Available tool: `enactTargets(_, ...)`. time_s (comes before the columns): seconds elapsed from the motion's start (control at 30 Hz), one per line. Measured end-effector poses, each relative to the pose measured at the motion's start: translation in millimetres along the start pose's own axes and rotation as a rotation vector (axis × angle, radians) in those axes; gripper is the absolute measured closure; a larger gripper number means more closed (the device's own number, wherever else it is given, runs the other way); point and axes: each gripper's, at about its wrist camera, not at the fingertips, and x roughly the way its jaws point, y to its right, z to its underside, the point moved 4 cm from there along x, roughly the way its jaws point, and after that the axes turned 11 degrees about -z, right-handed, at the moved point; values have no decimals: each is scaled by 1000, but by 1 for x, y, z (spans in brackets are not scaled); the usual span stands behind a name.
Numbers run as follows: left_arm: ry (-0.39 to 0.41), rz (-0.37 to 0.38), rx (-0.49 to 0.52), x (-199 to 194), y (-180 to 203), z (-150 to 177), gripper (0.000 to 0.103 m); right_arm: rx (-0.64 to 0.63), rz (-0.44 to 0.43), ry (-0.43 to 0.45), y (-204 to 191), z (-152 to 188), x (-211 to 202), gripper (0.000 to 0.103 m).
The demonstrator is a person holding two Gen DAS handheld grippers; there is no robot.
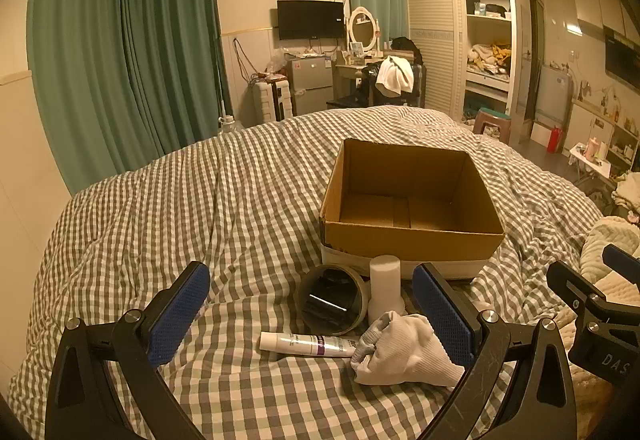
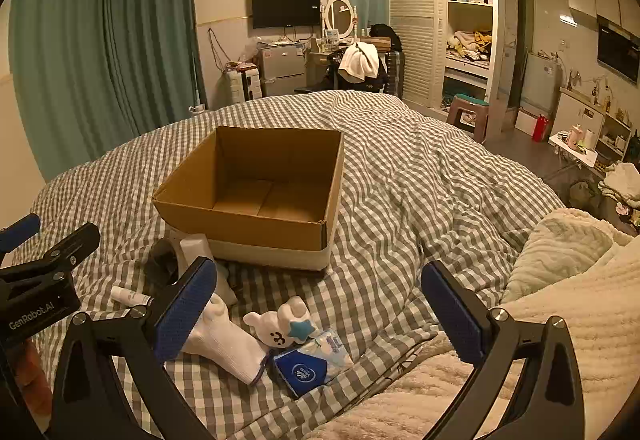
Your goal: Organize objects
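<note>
A brown cardboard box sits open on the checked blanket of the bed. I can see its bare floor.

Just in front of the box's near wall stands a white bottle. A roll of tape leans right beside the bottle, on its left. Nearer still lies a white tube, flat on the blanket. Its right end touches a bunched white sock.

The left gripper hangs over these things. Its two blue pads are wide apart and hold nothing. The tape, the bottle, the tube and the sock all show in the gap between them.

The right gripper hangs a bit more to the right. Its blue pads are wide apart too, with nothing held. Between them I see a small white toy with a blue star on it, lying on the blanket. A blue and white tissue pack lies just in front of the toy, touching it. The sock is to the left of the toy, partly behind the left pad. A fluffy cream blanket is piled up on the right side of the bed.
</note>
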Motion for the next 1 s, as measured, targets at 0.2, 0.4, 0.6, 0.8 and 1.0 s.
enactTargets(0.2,0,1,-1,-1,0,0,0,2,-8,5,-1,0,-1,0)
enactTargets(0.4,-5,-3,-3,-3,0,1,0,-1,-10,8,-2,0,-2,0)
enactTargets(0.6,-10,-3,-11,-5,-2,-3,0,0,-14,13,-2,-1,-4,0)
enactTargets(0.8,-12,3,-10,-5,-4,-8,0,-5,-13,19,-3,-2,-6,0)
enactTargets(1.0,-22,2,-6,-2,-5,-11,0,1,-5,44,0,-7,-15,0)
